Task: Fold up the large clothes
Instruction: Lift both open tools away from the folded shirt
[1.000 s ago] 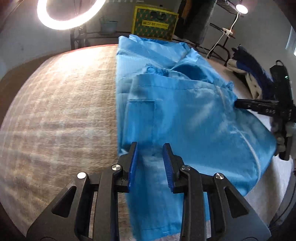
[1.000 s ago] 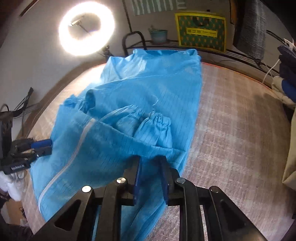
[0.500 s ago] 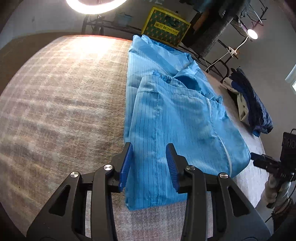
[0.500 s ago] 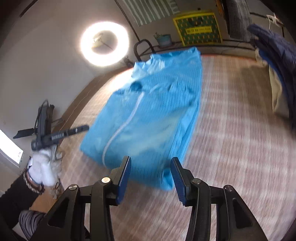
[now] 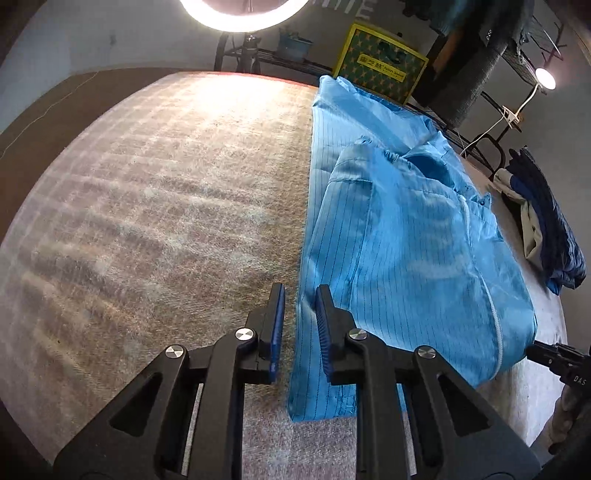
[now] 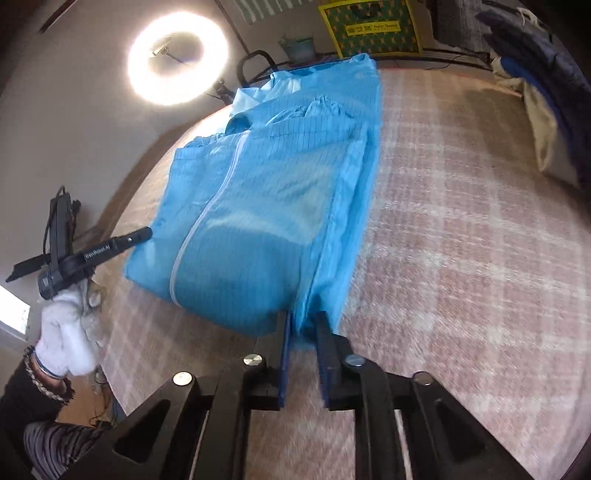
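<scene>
While both claws [image 5: 299, 325] [image 6: 301, 339] gape at the blue garment [image 5: 399, 251], one handle [image 6: 99, 253] reads "GenRobot.AI".

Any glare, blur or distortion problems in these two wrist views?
Left wrist: ring light blows out the far blanket; strong fisheye curvature. Right wrist: ring light glares, and the blue garment edge and blanket look motion-smeared.
</scene>
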`<move>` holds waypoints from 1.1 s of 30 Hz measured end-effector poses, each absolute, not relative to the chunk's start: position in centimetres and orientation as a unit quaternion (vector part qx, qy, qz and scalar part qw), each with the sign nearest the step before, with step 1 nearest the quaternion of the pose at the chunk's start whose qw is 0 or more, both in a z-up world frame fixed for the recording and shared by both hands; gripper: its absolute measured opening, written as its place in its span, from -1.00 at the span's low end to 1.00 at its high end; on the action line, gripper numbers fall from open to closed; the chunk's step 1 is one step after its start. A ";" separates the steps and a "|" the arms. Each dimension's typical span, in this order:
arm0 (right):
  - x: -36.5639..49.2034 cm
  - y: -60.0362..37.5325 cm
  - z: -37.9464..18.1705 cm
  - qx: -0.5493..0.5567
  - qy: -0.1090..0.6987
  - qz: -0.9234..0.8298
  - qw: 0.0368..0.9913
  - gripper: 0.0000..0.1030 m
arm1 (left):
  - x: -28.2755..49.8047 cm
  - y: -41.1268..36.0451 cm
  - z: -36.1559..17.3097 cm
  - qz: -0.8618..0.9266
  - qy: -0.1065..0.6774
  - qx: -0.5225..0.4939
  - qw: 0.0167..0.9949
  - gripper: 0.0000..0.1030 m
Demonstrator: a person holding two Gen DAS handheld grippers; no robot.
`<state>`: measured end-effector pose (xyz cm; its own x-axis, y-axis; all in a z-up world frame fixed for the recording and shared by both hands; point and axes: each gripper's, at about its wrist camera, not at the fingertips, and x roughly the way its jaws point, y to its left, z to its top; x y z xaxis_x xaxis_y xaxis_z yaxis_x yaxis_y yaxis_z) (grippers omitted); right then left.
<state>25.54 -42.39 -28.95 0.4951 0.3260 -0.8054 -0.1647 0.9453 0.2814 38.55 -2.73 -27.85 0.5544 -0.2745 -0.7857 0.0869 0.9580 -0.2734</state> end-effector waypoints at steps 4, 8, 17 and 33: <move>23.6 -43.0 -25.2 0.088 0.446 0.152 0.878 -0.50 | 37.1 -2.5 -24.0 -0.137 0.437 -0.093 0.884 -0.64; 21.3 -42.9 -20.6 0.068 0.389 0.158 0.905 -0.30 | 35.9 -2.3 -18.7 -0.164 0.404 -0.076 0.897 -0.64; 20.6 -42.9 -9.7 0.027 0.268 0.145 0.952 0.05 | 37.2 -1.2 -6.6 -0.186 0.328 -0.050 0.925 -0.44; 40.0 -45.7 -4.5 0.041 0.281 0.138 0.949 0.21 | 56.0 -7.0 -0.7 -0.214 0.331 -0.077 0.916 0.10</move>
